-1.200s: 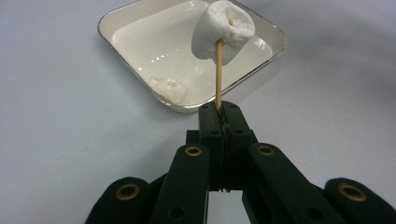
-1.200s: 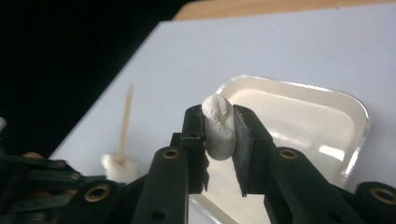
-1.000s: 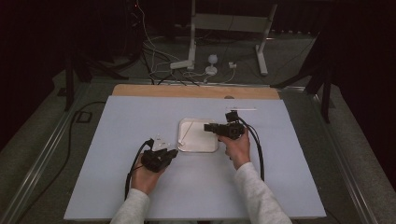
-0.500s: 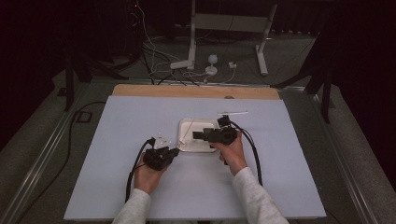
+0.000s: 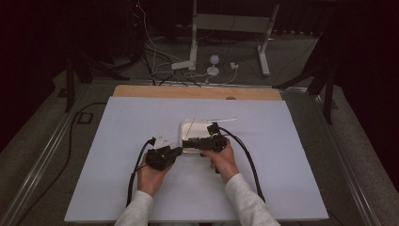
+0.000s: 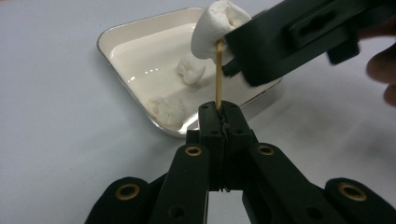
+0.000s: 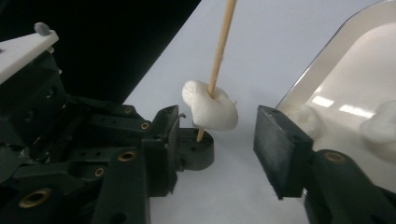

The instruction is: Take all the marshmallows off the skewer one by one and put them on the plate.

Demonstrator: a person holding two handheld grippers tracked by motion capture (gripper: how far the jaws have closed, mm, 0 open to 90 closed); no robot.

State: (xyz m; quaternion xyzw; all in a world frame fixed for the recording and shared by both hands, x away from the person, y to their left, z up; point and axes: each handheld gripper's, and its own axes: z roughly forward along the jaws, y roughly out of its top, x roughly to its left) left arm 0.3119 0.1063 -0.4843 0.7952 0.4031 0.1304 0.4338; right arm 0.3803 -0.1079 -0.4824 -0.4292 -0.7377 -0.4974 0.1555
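**Marshmallow on a stick, right beside the tray**

The left gripper (image 6: pixel 219 116) has its jaws squeezed tight on the bottom end of a thin wooden stick (image 6: pixel 218 74). The stick stands up from the jaw tips. A white marshmallow (image 7: pixel 210 111) is stuck on it, a little way above the left jaws, with bare stick showing under it and more stick above it.

The right gripper (image 7: pixel 219 135) has just been closing its jaws. One jaw is on each side of the marshmallow. In the right gripper view there is a gap between the marshmallow and the pad on the right, so the pads are not squeezing it.

The white tray (image 6: pixel 116 39) sits just past the stick, with its near edge close to the left jaw tips. Two more marshmallows (image 6: pixel 190 71) lie inside it, one of them close to the near rim.

In the high view both hands meet at the tray's near left corner, in the middle of the pale blue mat (image 5: pixel 291 155). There is lots of flat mat all around them, out to every edge.
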